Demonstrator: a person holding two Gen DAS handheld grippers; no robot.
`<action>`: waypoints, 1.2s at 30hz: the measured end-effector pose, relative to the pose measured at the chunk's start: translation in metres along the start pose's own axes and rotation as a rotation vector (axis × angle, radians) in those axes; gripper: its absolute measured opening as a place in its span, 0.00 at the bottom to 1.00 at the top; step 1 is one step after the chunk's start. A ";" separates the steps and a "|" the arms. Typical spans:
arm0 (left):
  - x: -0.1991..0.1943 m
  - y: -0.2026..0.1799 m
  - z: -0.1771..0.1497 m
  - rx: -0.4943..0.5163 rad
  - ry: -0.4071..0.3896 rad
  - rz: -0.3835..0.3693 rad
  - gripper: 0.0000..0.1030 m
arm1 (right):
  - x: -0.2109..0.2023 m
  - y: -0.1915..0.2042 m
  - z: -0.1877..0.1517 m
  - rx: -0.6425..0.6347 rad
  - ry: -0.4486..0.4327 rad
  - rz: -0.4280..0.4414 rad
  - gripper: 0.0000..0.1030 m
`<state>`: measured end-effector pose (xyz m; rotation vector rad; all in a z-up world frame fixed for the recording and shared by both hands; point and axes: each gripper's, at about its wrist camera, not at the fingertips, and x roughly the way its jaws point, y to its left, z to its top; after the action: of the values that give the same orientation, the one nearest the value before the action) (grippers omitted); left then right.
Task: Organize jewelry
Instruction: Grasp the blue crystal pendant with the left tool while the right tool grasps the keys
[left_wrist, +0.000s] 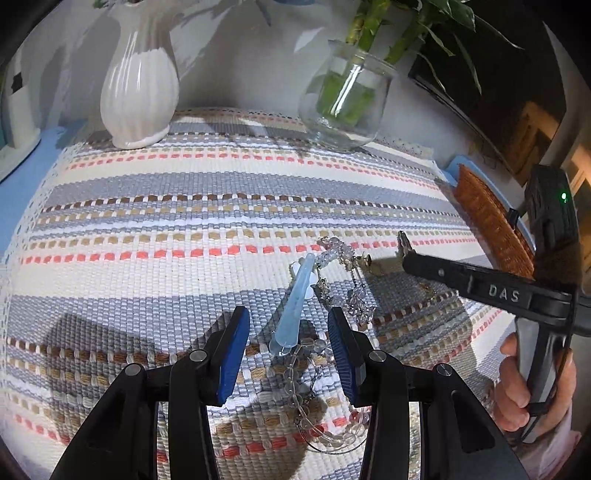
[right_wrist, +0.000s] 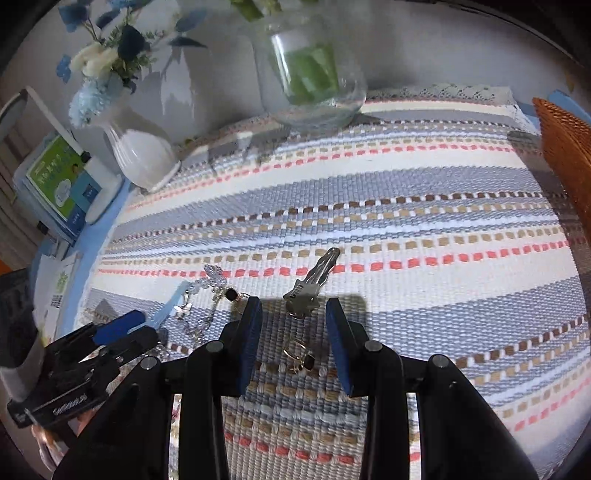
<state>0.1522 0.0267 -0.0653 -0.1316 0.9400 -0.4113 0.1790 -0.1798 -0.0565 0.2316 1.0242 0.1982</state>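
Woven mat (left_wrist: 221, 206): cream, grey-blue bands, rows of coral, tan, brown squares
Hair clip (left_wrist: 295, 306): translucent pale blue
Gripper pads (left_wrist: 232, 354): deep blue on black arms
Vase (left_wrist: 140, 81): ribbed white
Basket (right_wrist: 565, 147): orange-brown weave
Beads (left_wrist: 306, 402): clear

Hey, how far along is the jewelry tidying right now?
Barely started. Nothing looks put away: the light blue hair clip, the clear bead strands, the silver clip and the gold ring all lie loose on the striped mat. Neither the left gripper nor the right gripper holds anything; both jaws are open, straddling pieces. All sorting remains.
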 end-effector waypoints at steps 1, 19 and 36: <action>0.000 -0.001 0.000 0.005 -0.001 0.005 0.43 | 0.003 0.000 0.000 0.002 0.005 -0.008 0.37; 0.002 -0.008 0.000 0.051 -0.019 0.149 0.31 | 0.016 0.026 0.000 -0.085 -0.085 -0.238 0.24; -0.009 0.009 0.002 -0.046 -0.073 0.032 0.13 | -0.001 0.010 0.004 -0.021 -0.133 -0.138 0.24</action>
<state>0.1516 0.0384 -0.0597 -0.1723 0.8792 -0.3528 0.1809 -0.1706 -0.0508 0.1522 0.9014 0.0672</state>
